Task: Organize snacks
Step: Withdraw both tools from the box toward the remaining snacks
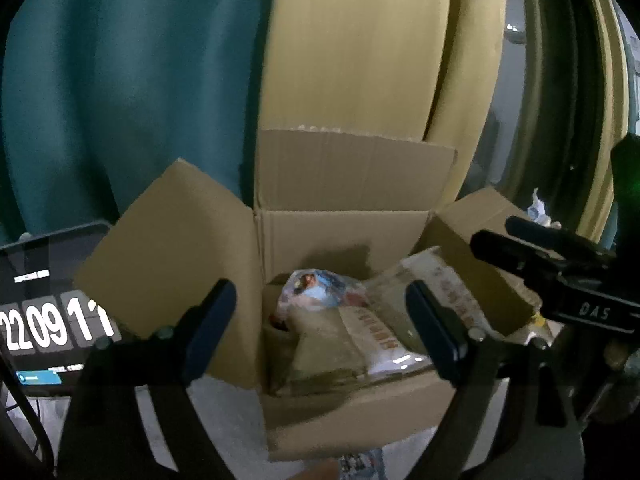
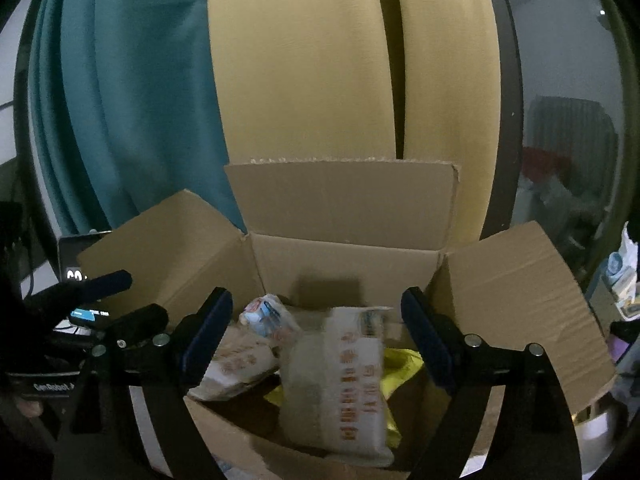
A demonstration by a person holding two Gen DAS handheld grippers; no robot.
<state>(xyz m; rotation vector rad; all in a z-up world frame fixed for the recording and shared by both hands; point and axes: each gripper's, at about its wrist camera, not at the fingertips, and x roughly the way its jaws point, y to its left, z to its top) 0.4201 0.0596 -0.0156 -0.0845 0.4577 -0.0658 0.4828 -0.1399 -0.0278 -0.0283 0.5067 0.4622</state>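
Working from nine o'clock across, we first meet the tablet (image 1: pixel 44 316) with its big white digits, propped just beside the left flap of the cardboard box (image 1: pixel 336 236). That box stands with all its flaps folded outward, which we judge is deliberate: it keeps the mouth free so packets can drop in from above.

At six o'clock in the left wrist view our left gripper (image 1: pixel 320 328) is spread wide, nothing between its blue pads, aimed down into the box. We read this as a hand that is free, not one carrying anything.

Inside lie the snacks: a pale packet with red lettering (image 2: pixel 340 380) leaning upright in the middle, a second similar packet (image 2: pixel 236 364) lying tilted toward eight o'clock, a small blue-and-white bag (image 2: pixel 266 316) behind them, and a yellow wrapper (image 2: pixel 400 364) tucked under at four o'clock.

Our right gripper (image 2: pixel 316 336) is likewise wide apart and empty, hanging over the box's near edge and tilted downward, the upright packet showing between its fingers but untouched.

At three o'clock, more small packets (image 2: pixel 624 276) wait outside the box, well apart from it.
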